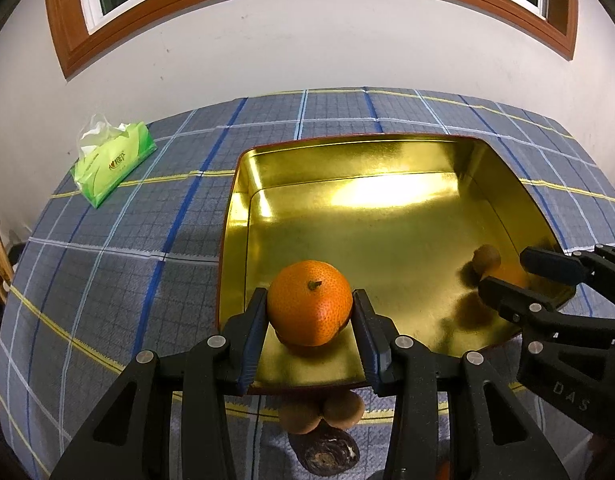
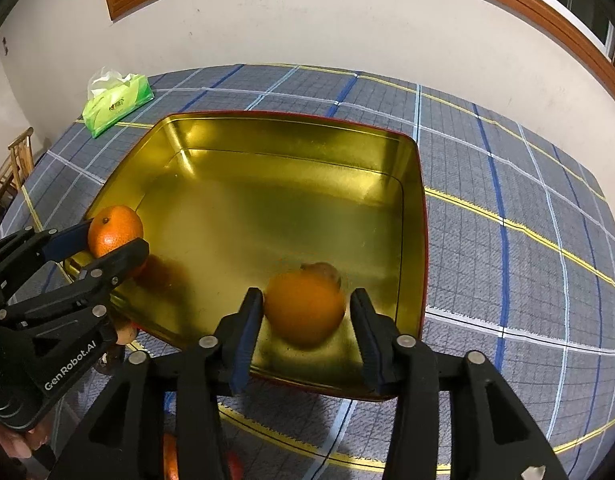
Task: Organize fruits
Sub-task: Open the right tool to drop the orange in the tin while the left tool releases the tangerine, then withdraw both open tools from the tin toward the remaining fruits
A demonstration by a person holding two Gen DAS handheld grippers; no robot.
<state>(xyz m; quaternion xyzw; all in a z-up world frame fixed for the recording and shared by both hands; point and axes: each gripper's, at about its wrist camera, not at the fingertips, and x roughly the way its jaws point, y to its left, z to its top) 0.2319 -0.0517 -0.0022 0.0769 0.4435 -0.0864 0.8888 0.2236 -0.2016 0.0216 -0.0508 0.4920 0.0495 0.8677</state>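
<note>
Here the left gripper [image 1: 309, 312] clamps a tangerine [image 1: 310, 307], stem up, nearly round with no real long axis, over the near-left corner of the gold tin [image 1: 347, 152]. Lower before letting go. The right gripper [image 2: 306, 312] looks spread around a blurred orange [image 2: 304, 307] at the tin's near-right corner, beside a brown fruit [image 2: 325, 270]. Beyond the tin sits a tissue pack [image 1: 113, 160].

Left claw [image 1: 309, 314] grips an orange [image 1: 310, 307] over the gold tray's [image 1: 387, 152] near edge.

Both pads press the orange's sides, stem up. The right claw [image 1: 519, 276] reaches in from the right, beside a small brown fruit [image 1: 486, 258] inside the tray. Two brown fruits [image 1: 321, 414] lie on the plaid tabletop [image 1: 107, 260] below; a green tissue pack [image 1: 111, 162] sits far left.
</note>
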